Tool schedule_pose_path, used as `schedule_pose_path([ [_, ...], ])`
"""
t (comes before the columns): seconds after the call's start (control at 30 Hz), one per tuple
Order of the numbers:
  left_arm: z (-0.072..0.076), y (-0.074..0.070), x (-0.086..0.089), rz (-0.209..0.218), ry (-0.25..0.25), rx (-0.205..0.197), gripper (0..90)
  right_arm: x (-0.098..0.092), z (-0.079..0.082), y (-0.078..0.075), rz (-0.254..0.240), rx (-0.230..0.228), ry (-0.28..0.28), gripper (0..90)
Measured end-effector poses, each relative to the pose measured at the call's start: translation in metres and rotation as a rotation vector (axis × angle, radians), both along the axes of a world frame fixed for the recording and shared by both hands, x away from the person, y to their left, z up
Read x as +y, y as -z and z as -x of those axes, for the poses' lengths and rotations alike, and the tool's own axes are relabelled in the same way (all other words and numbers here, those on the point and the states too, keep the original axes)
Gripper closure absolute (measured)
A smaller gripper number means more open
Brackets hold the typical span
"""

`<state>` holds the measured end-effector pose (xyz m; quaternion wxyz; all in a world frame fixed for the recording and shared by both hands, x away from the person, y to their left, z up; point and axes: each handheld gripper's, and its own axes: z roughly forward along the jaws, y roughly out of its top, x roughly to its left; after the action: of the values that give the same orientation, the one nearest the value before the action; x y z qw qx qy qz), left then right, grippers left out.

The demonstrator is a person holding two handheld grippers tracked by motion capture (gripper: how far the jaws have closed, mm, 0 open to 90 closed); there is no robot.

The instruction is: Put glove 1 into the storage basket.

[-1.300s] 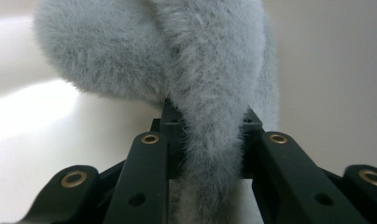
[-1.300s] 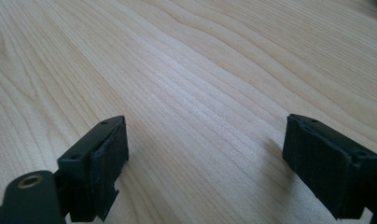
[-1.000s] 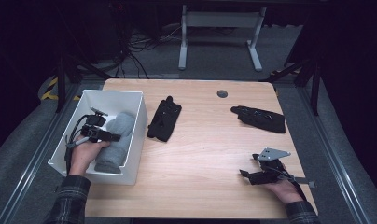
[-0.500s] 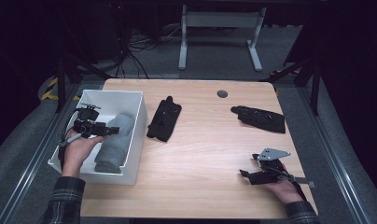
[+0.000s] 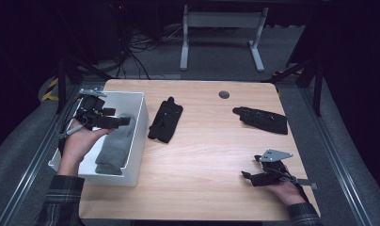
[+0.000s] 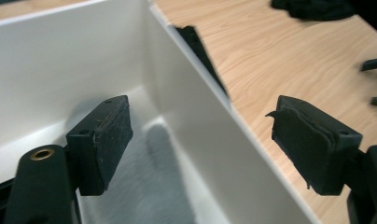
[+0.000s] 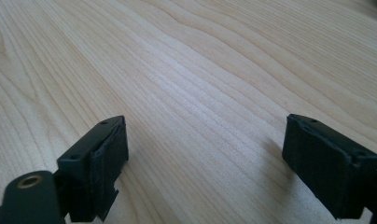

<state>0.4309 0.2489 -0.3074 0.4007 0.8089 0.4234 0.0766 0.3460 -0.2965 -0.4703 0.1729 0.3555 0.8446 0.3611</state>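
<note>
While your left gripper (image 5: 124,121) hangs above the white rectangular plastic bin (image 5: 137,136), its jaws have just been opening and now stand apart with nothing between them; the folded grey fabric item (image 5: 114,147) lies loose on the bin floor below.

Step in hand: judged to be the release into the bin, with the deposit made.

Remaining stock: one black glove-like fabric piece (image 5: 165,119) just beside the bin on the light wooden surface (image 5: 207,155); a second black fabric piece (image 5: 261,119) well apart, toward the far right.

Your right gripper (image 5: 248,176): jaws wide apart, empty, low over bare wood.

Next move calls for clearing the bin wall, then settling open jaws over the nearer black piece.
</note>
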Motion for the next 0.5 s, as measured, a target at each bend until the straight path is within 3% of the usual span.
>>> schedule_pose_path([
  [0.1, 0.002, -0.004, -0.009, 0.013, 0.031, -0.006, 18.0, 0.000, 0.000, 0.000, 0.000, 0.000, 0.000, 14.7],
  [0.2, 0.006, -0.011, -0.031, 0.008, 0.092, -0.027, 16.5, 0.000, 0.000, 0.000, 0.000, 0.000, 0.000, 14.7],
  [0.3, 0.010, -0.015, -0.050, 0.005, 0.118, -0.047, 15.0, 0.000, 0.000, 0.000, 0.000, 0.000, 0.000, 14.7],
  [0.5, 0.015, -0.010, -0.089, 0.001, 0.192, -0.061, 14.1, 0.000, 0.000, 0.000, -0.002, 0.001, -0.001, 14.8],
])
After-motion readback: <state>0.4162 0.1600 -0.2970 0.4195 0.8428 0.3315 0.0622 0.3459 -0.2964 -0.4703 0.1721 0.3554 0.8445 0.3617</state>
